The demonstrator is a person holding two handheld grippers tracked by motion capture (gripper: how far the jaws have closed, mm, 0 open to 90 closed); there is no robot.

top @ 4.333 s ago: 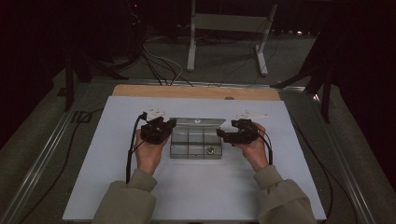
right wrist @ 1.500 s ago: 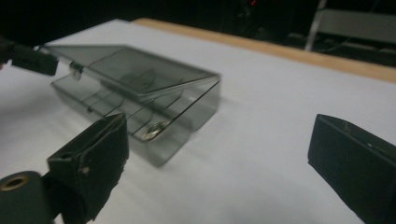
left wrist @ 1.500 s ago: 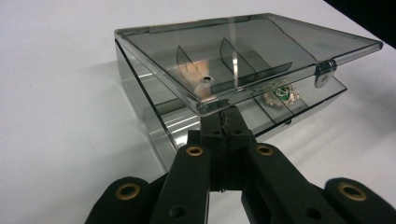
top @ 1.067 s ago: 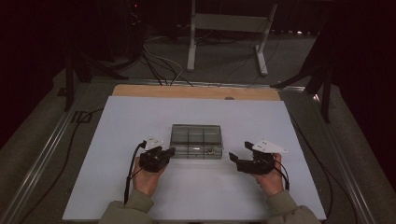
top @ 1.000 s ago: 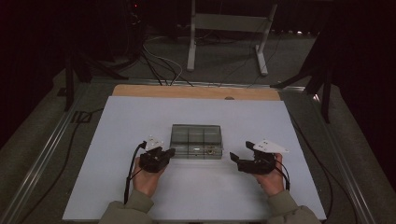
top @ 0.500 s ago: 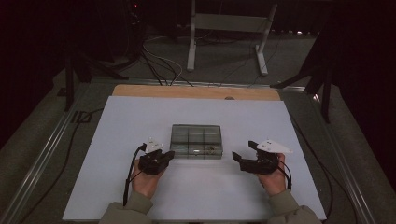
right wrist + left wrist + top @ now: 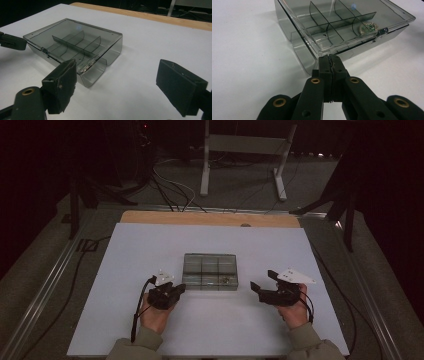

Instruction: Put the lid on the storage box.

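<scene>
1. High view: a see-through box with its lid down sits in the middle of the white tabletop. The left tongs are near its front left corner. The right tongs are a bit off to its right.
2. Left gripper view: the left tongs are pressed together, pinching nothing, just in front of the box.
3. Right gripper view: the right tongs are spread wide, with nothing between them. The box lies ahead, to the left.

One clear box, two grippers.
</scene>
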